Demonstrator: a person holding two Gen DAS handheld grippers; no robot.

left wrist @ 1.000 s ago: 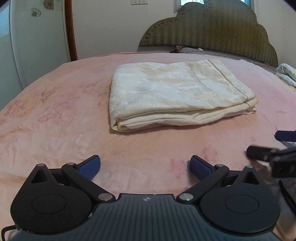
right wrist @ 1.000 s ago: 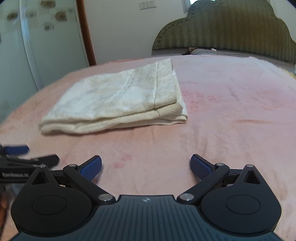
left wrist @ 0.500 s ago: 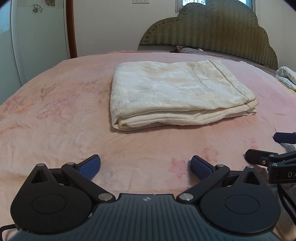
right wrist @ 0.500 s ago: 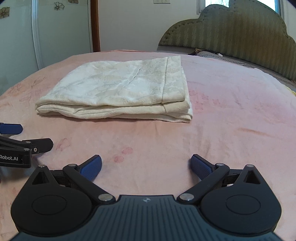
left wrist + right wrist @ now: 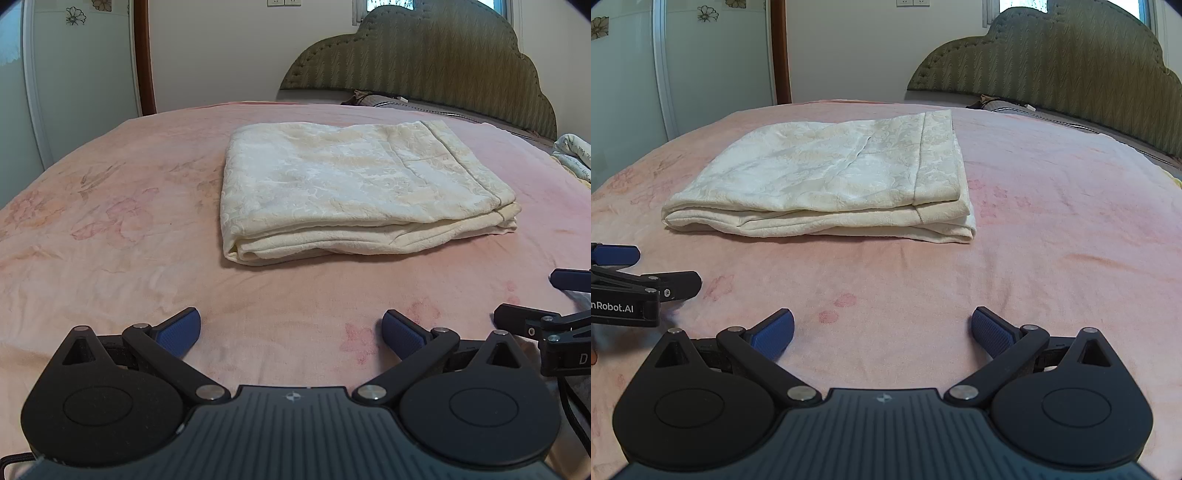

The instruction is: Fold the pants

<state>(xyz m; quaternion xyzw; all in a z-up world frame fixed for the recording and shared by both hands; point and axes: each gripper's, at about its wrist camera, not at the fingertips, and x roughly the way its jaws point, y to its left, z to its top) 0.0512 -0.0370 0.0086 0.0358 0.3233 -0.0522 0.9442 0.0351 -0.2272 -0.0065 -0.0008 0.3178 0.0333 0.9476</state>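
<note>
The cream pants point(image 5: 351, 192) lie folded into a flat rectangular stack on the pink bedspread point(image 5: 110, 236), also visible as the cream pants point(image 5: 834, 184) in the right wrist view. My left gripper point(image 5: 291, 332) is open and holds nothing, a short way in front of the stack's near edge. My right gripper point(image 5: 882, 330) is open too, hovering low over the bedspread point(image 5: 1052, 236) before the stack's right end. Each gripper shows at the edge of the other's view: the right gripper point(image 5: 546, 299) and the left gripper point(image 5: 646, 269).
A green padded headboard point(image 5: 424, 70) stands behind the bed, with a pillow edge point(image 5: 388, 101) below it. Some pale bedding point(image 5: 576, 155) lies at the far right. A white wardrobe door point(image 5: 628, 81) and a wooden door frame point(image 5: 781, 51) stand to the left.
The right wrist view has swung and steadied to face the pants squarely; the left view barely moved. Both grippers stay open and the pants have not moved.
</note>
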